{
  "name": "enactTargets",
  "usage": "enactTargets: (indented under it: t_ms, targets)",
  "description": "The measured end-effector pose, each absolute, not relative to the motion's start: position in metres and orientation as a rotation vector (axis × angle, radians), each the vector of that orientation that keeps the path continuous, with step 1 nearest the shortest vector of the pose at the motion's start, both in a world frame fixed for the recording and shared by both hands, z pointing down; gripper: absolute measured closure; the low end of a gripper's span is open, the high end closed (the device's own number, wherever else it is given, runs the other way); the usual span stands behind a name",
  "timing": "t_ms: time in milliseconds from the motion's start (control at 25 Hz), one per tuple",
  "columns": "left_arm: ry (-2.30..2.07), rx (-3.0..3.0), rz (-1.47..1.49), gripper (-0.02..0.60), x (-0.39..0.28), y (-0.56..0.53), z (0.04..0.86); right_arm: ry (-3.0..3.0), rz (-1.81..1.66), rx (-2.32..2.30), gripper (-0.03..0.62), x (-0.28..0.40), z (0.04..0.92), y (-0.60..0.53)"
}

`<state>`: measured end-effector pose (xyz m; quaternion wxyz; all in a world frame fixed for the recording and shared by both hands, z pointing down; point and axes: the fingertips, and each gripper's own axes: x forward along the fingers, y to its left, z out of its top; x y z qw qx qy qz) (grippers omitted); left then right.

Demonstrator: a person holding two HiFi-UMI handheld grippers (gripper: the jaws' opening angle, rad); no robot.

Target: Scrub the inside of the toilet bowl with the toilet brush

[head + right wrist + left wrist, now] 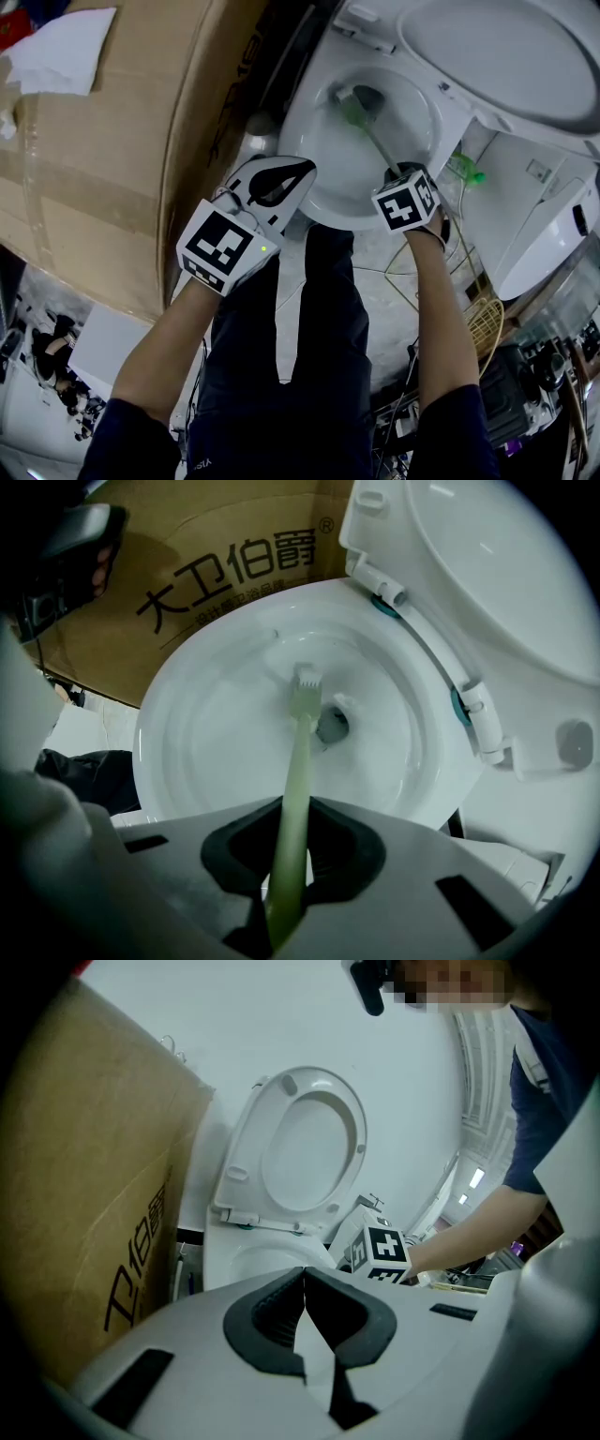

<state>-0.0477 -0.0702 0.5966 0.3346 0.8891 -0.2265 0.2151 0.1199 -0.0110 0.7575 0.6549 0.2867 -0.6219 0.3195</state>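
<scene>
The white toilet bowl (323, 187) stands open with its seat and lid (506, 56) raised. A pale green toilet brush (307, 682) reaches down into the bowl (216, 733), its bristled head just beside the drain hole. My right gripper (292, 832) is shut on the brush's handle (375, 141) and hovers over the bowl's near right rim (398, 178). My left gripper (281, 178) hangs by the bowl's near left rim, jaws shut with nothing between them (305, 1288). The left gripper view shows the right gripper's marker cube (384, 1252).
A big cardboard box (112, 141) stands tight against the toilet's left side. A green object (466, 171) and a white container (548, 234) sit to the right. A wire rack (483, 323) lies near the right arm. The person's dark trouser legs (309, 356) stand before the bowl.
</scene>
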Motion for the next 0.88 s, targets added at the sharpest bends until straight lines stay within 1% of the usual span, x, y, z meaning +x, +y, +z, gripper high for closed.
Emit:
enactTargets:
  t_ms: [400,880]
  targets:
    - [-0.560,2.343,0.589,0.551,-0.024,-0.081,0.594,-1.386,0.742,0.725,0.546,0.158,0.750,-0.031]
    - [-0.523,2.370,0.599,0.551,-0.001,-0.078,0.589,-1.280,0.753,0.732,0.546,0.204,0.747,0.008]
